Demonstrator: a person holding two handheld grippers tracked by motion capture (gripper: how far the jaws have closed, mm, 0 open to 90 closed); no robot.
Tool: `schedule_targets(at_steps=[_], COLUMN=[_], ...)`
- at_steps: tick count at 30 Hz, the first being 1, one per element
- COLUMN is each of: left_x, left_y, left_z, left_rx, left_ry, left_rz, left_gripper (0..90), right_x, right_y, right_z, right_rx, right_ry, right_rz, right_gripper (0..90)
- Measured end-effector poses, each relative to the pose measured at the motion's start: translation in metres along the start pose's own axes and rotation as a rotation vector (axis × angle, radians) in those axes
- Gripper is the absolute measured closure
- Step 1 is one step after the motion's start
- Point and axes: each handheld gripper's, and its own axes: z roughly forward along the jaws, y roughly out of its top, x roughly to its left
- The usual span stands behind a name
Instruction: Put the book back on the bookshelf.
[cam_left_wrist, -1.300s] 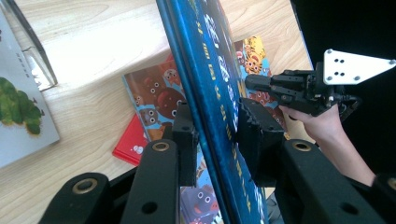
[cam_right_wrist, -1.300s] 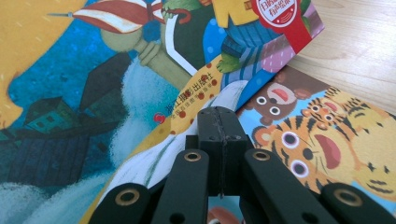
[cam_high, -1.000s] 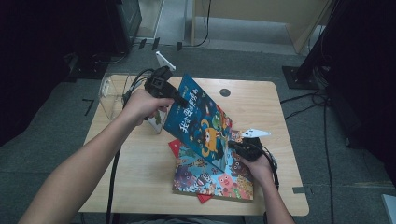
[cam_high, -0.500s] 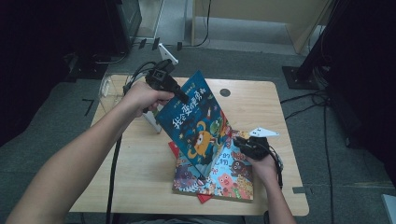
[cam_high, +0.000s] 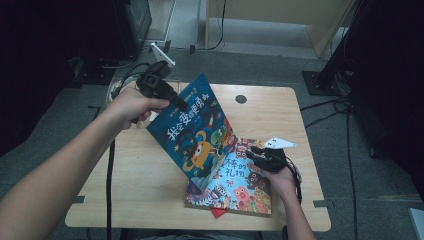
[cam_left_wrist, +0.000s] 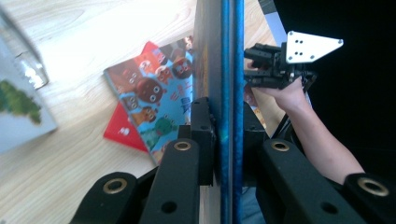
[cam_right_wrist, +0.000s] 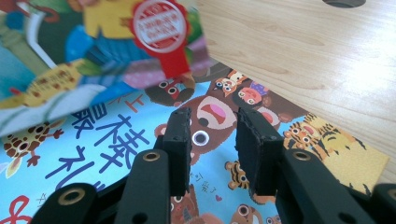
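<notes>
My left gripper (cam_high: 176, 102) is shut on the top corner of a dark blue picture book (cam_high: 192, 132) and holds it tilted up off the table; its jaws have just been closing on it. In the left gripper view both pads clamp the book's edge (cam_left_wrist: 229, 70). A light blue picture book (cam_high: 235, 185) lies flat beneath, on a red book (cam_high: 217, 212). My right gripper (cam_high: 254, 154) hovers over the flat book's right part. Its jaws have just been opening, and the right gripper (cam_right_wrist: 212, 126) has nothing between its pads above the flat book's cover (cam_right_wrist: 93, 154).
The wooden table (cam_high: 150, 200) has a round hole (cam_high: 241, 99) near its far edge. A clear container (cam_left_wrist: 28, 70) and a white book (cam_left_wrist: 18, 107) sit at the table's left. Cables run over the floor behind the table.
The left gripper has lifted the dark blue book higher and steeper. The right hand has stayed at the flat book's right side.
</notes>
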Motion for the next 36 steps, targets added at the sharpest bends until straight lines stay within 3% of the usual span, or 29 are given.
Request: schedule_targets(at_steps=[4,8,16,22,36], left_x=[0.006,0.010,0.028,0.040,0.061], left_y=[-0.016,-0.033,-0.066,-0.087,-0.123], left_z=[-0.012,-0.025,-0.046,-0.060,-0.094], left_rx=[-0.003,-0.005,-0.042,-0.055,-0.096], left_ry=[0.017,0.039,0.061,0.070,0.080], left_rz=[-0.010,-0.011,-0.066,-0.095,-0.166], left_gripper=[82.8,82.4,82.7,82.7,82.3], right_x=[0.003,0.008,0.009,0.013,0.016], right_y=[0.001,0.001,0.001,0.005,0.007], right_z=[0.003,0.010,0.018,0.028,0.031], right_rx=[-0.010,-0.015,-0.003,0.082,0.087], right_ry=[0.000,-0.027,-0.008,-0.001,0.002], right_rz=[-0.016,-0.047,-0.034,-0.063,-0.090], right_gripper=[60.5,49.0,47.8,46.8,46.5])
